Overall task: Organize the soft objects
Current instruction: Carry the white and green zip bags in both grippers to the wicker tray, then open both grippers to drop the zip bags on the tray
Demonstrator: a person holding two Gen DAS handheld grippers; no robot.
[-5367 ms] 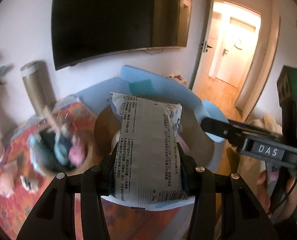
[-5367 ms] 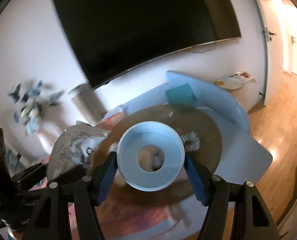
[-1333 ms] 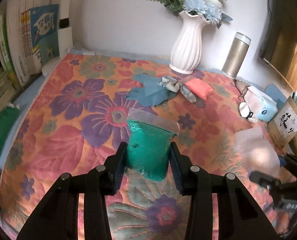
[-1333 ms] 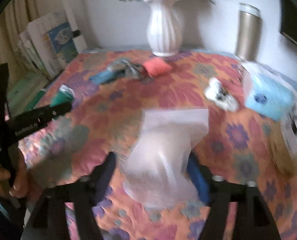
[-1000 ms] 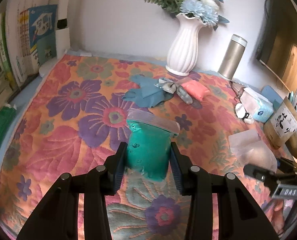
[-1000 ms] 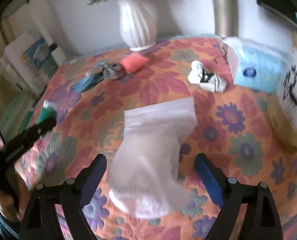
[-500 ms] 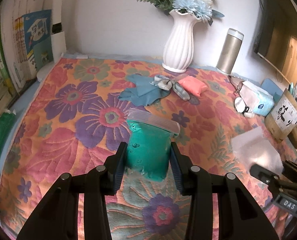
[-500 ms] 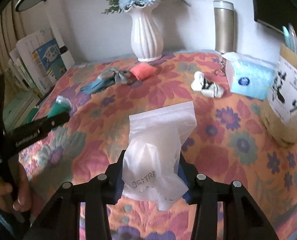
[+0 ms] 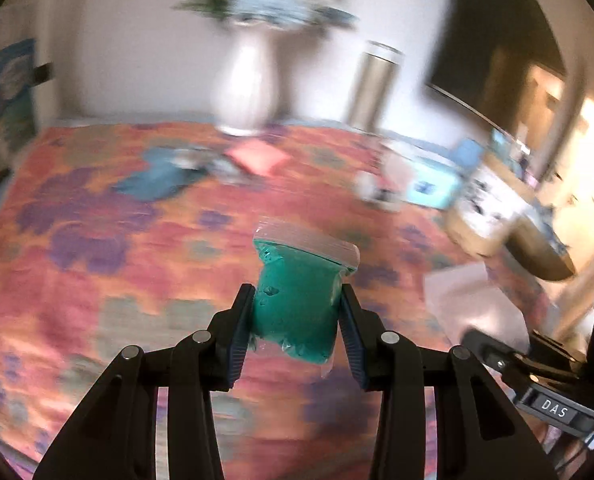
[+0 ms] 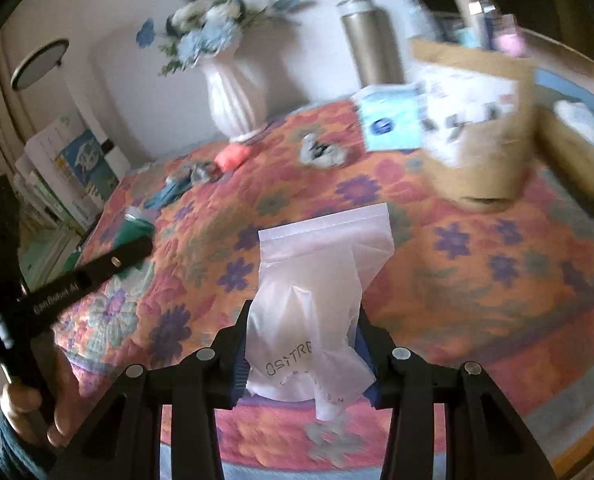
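Observation:
My left gripper is shut on a clear zip bag of green putty, held above the flowered cloth. My right gripper is shut on a white translucent zip bag with writing on it, also above the cloth. The white bag shows at the right of the left wrist view. The green bag and left gripper show at the left of the right wrist view. On the cloth lie a pink pad, blue and grey cloths and a white sock.
A white vase with flowers and a steel flask stand at the back. A blue tissue pack, a brown box of pens and a round basket stand at the right. Books lean at the left.
Both grippers swung to the right with their bags still held; the brown box and basket now sit closer in view. The views are blurred by the motion.

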